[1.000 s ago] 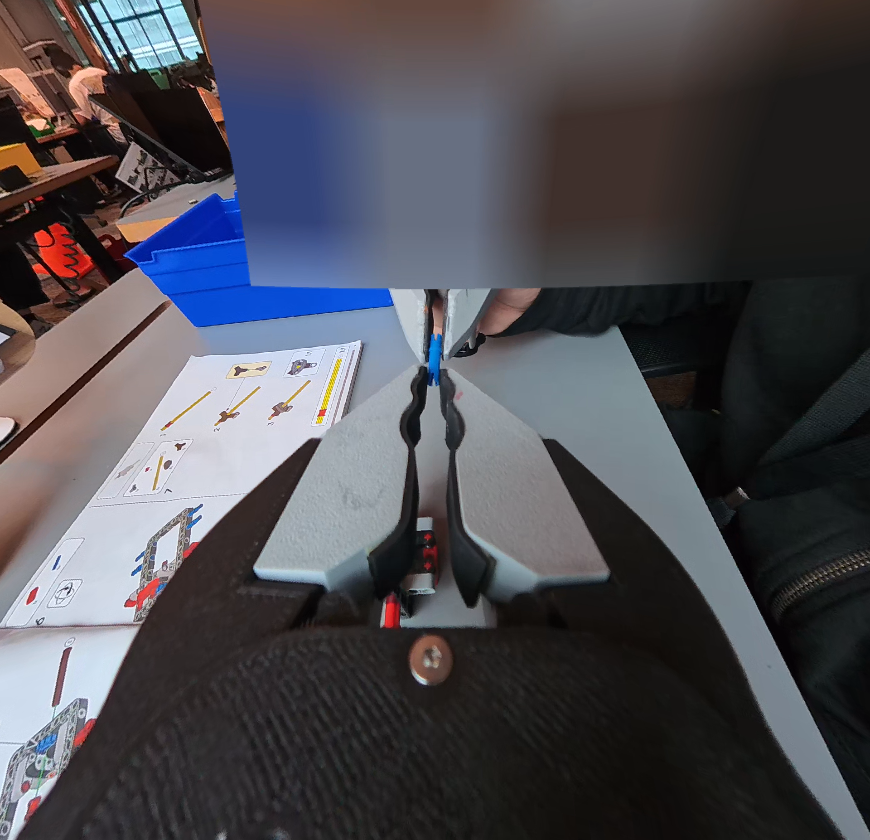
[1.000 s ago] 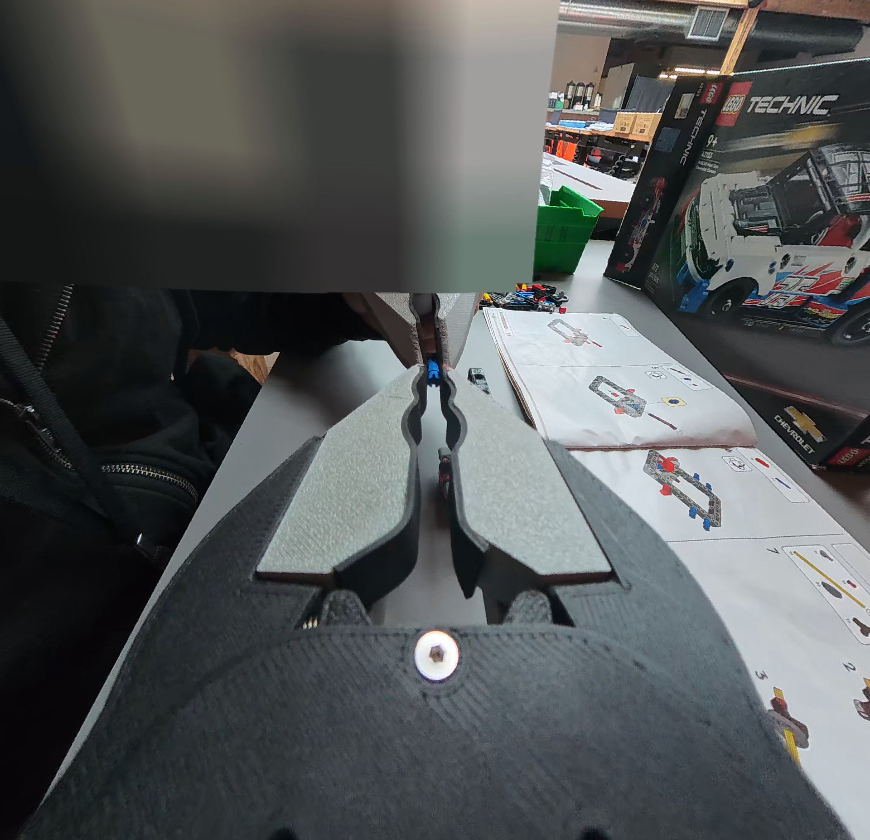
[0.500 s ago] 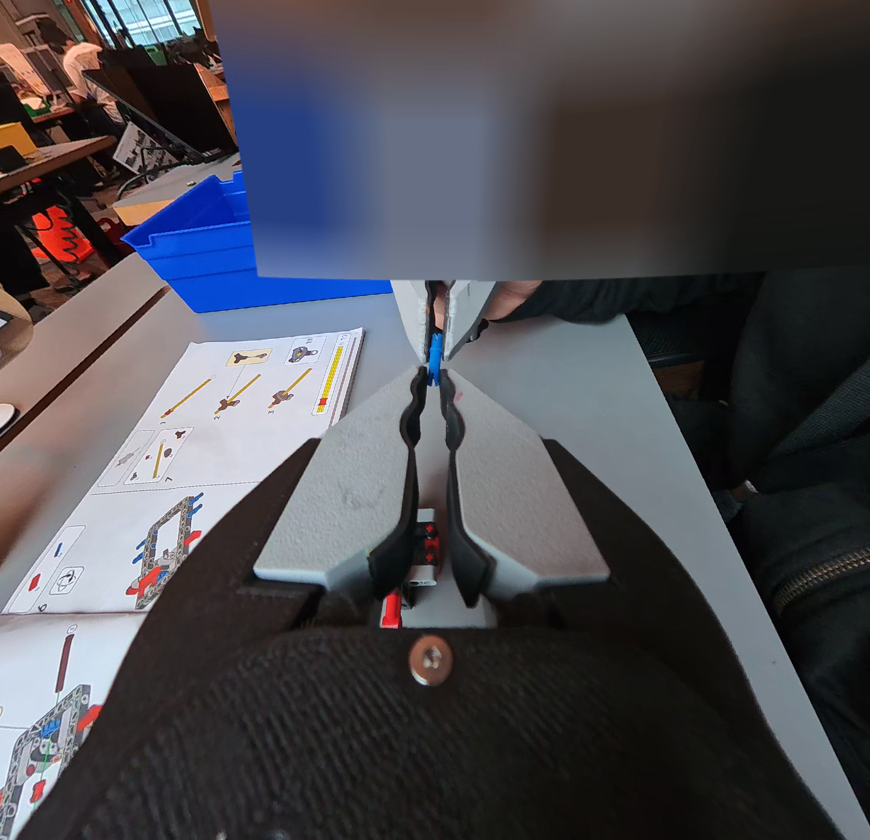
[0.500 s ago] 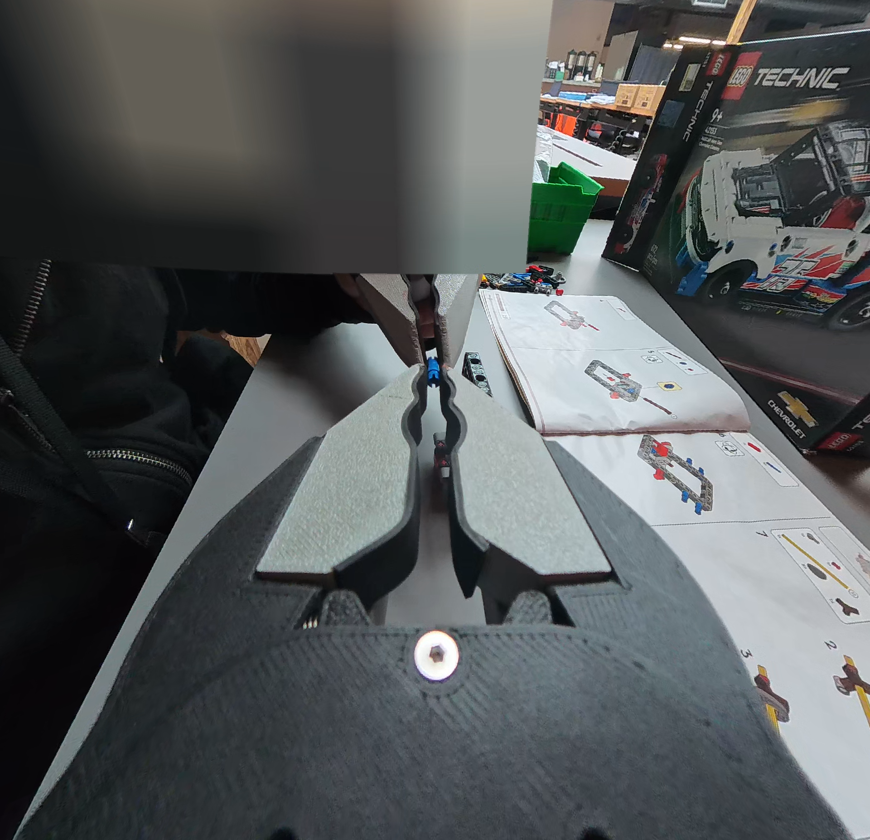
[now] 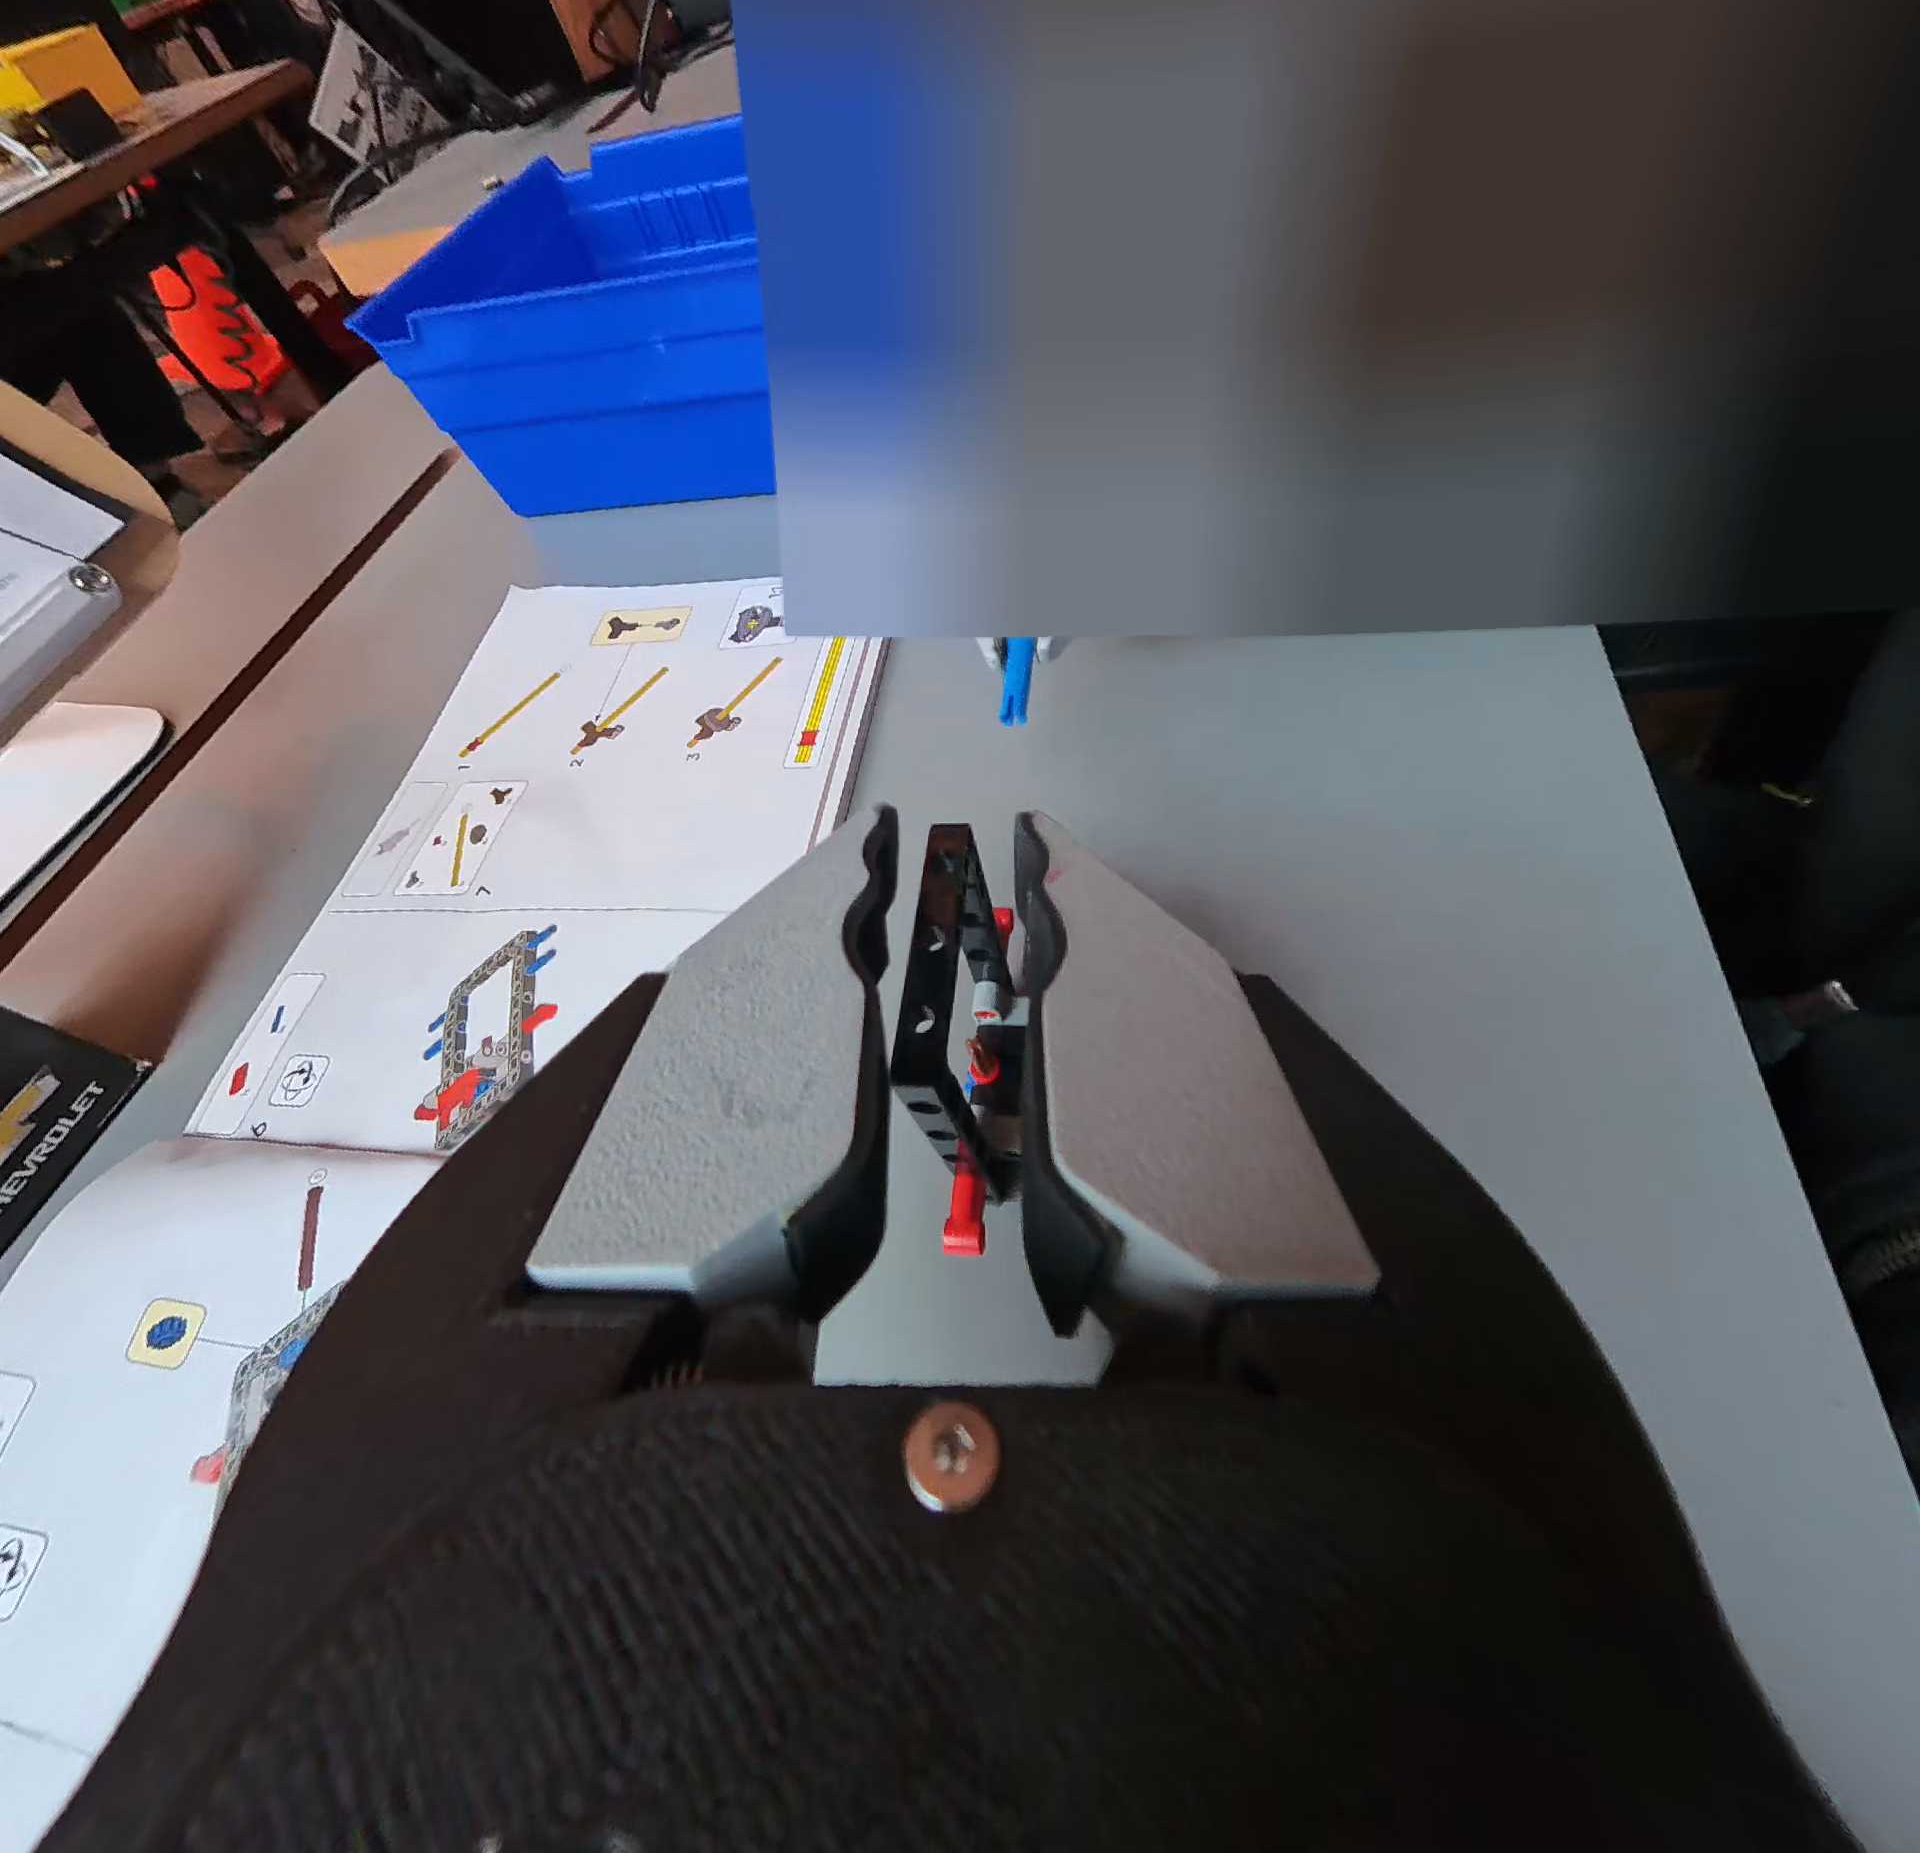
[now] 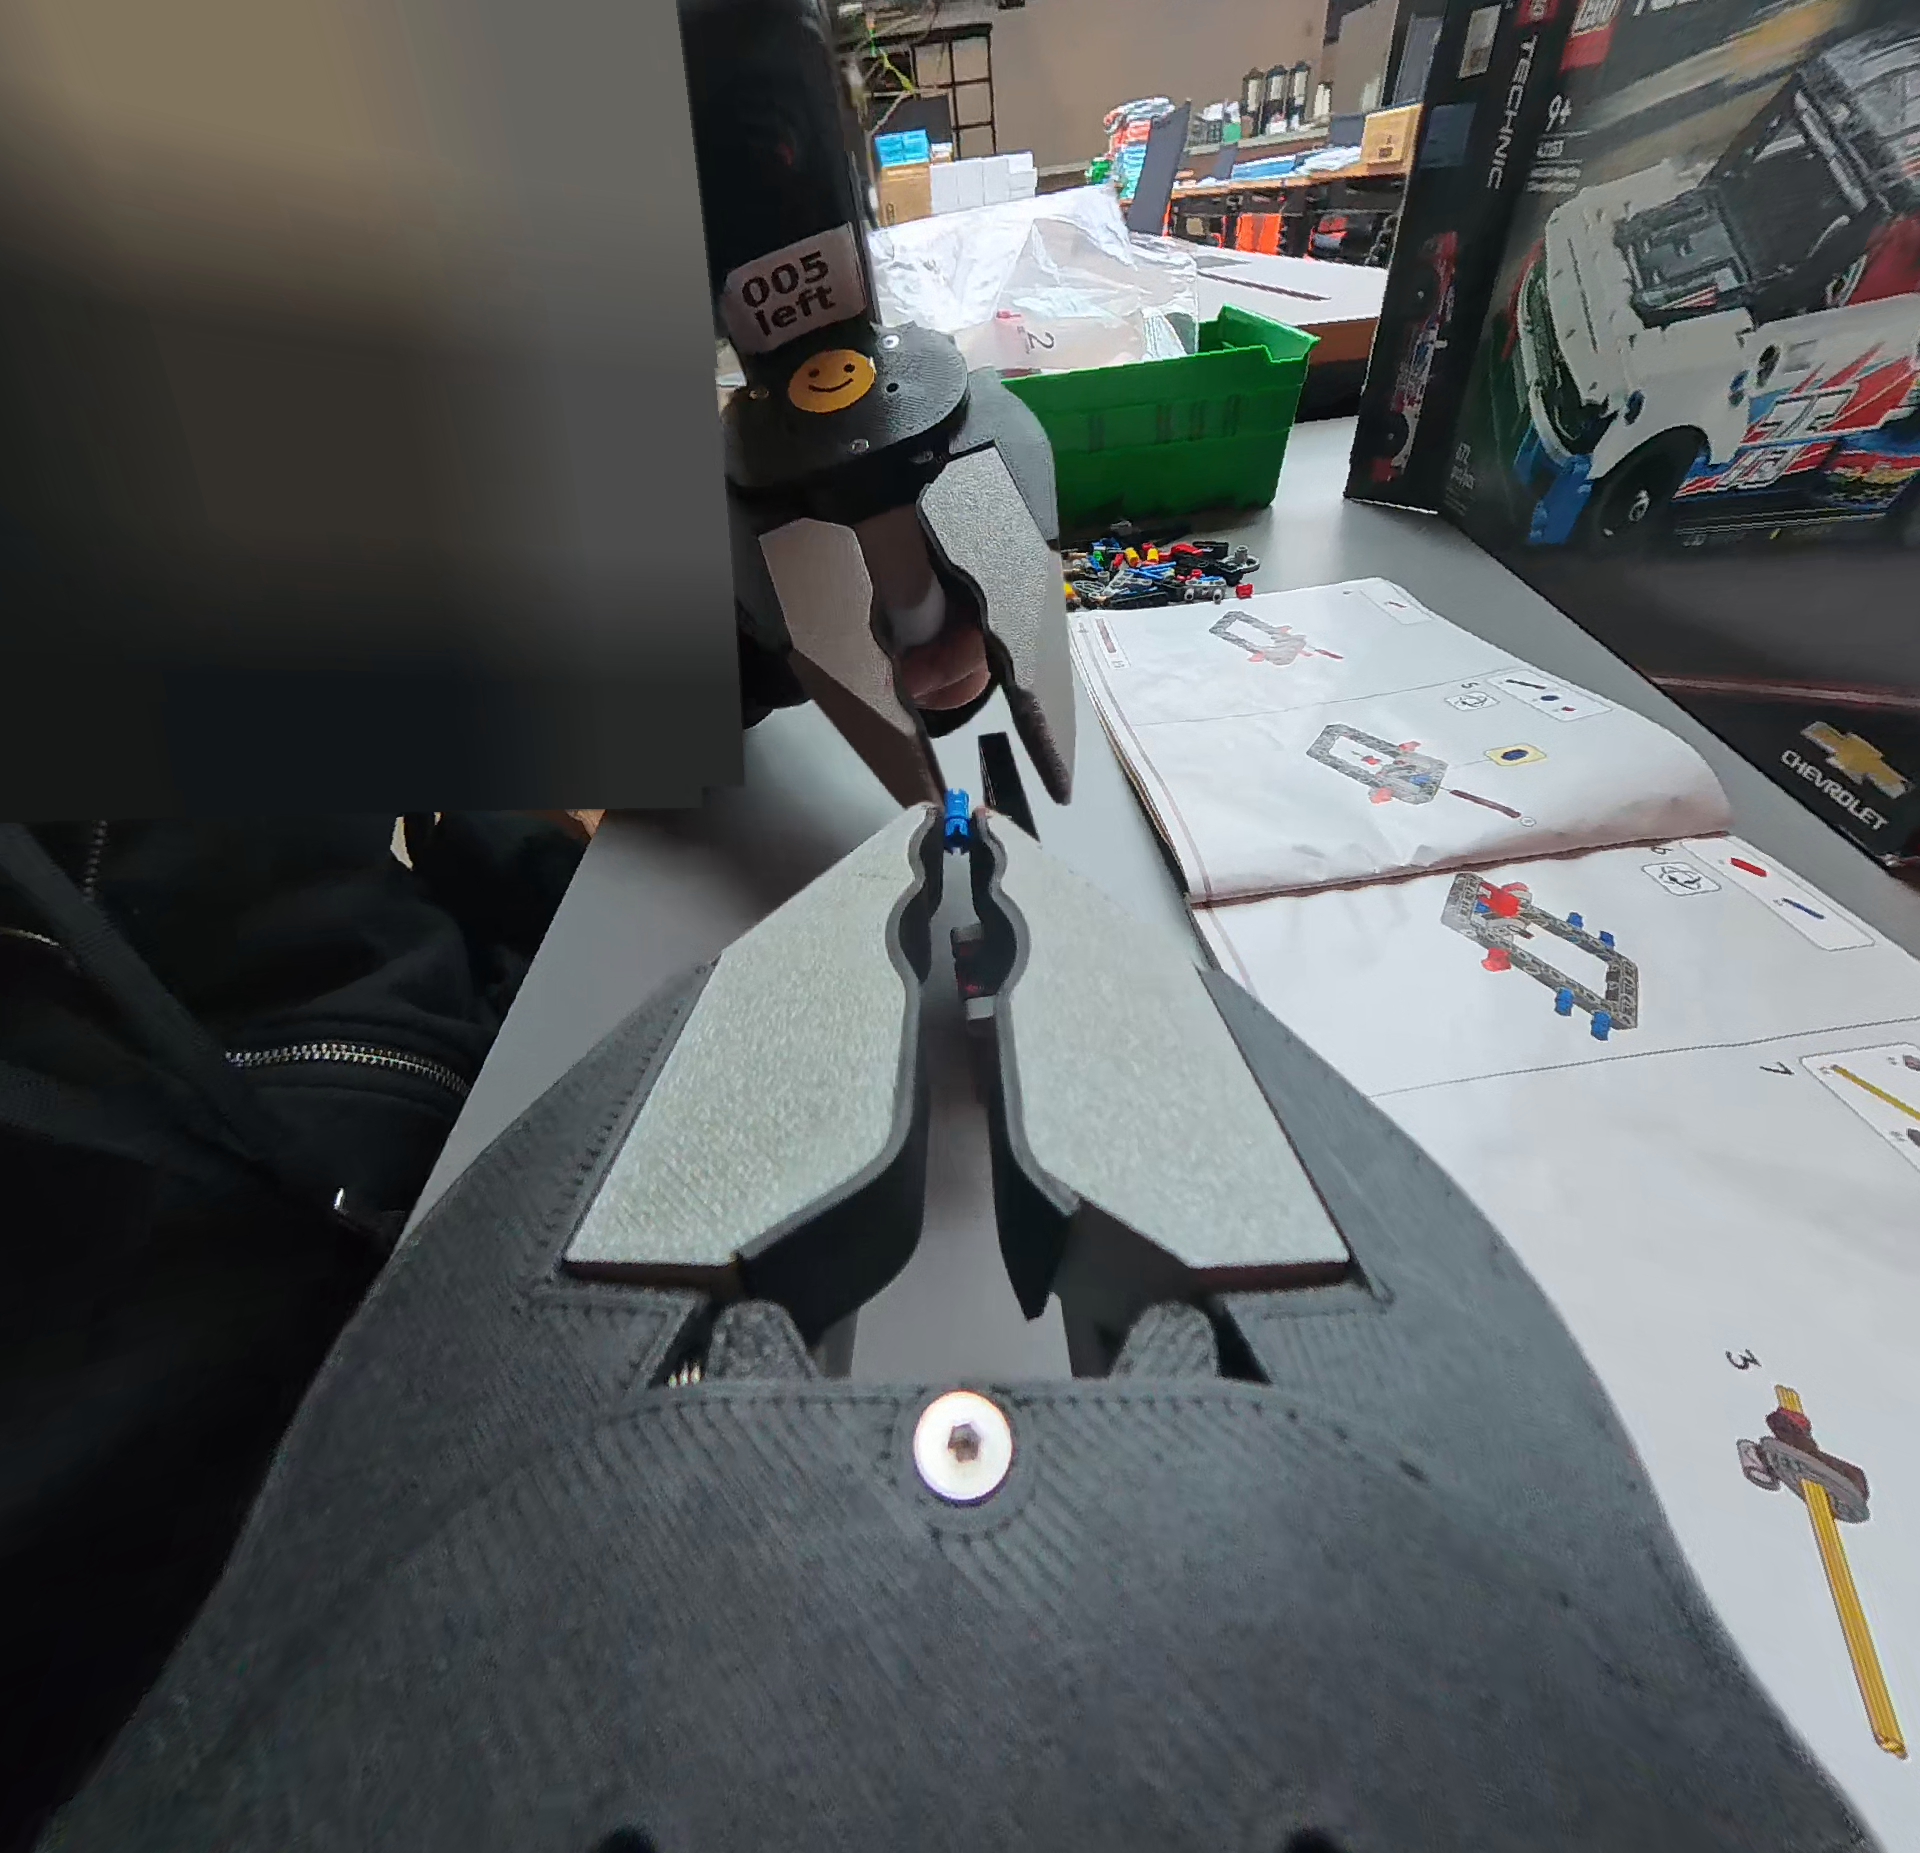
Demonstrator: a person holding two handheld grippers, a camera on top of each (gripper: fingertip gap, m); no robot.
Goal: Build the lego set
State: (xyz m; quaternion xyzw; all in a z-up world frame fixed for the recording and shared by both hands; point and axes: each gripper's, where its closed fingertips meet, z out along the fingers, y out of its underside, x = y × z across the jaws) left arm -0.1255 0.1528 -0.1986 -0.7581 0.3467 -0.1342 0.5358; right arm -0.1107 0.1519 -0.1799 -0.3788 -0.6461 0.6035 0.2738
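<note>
My right gripper (image 6: 954, 832) is shut on a small blue pin (image 6: 955, 827) and holds it above the grey table (image 6: 665, 889). The pin also shows in the left wrist view (image 5: 1013, 676), just below the blurred patch. My left gripper (image 5: 948, 821) is open and empty; it faces the right gripper from just beyond the pin in the right wrist view (image 6: 995, 795). A black frame with red pins (image 5: 940, 1014) shows in the gap between the left fingers, below them. Part of it shows through the right gripper's gap (image 6: 977, 956).
An open instruction booklet (image 5: 582, 816) (image 6: 1455, 764) lies beside the grippers. A blue bin (image 5: 603, 349) stands behind it. A green bin (image 6: 1153, 421), a pile of loose parts (image 6: 1153, 567) and the set's box (image 6: 1662, 297) stand farther back. The table edge (image 5: 1683, 972) is close, with dark clothing beyond.
My left gripper has opened, let go of the blue pin and drawn back from it. The right gripper still holds the pin. The black frame now shows between the left fingers.
</note>
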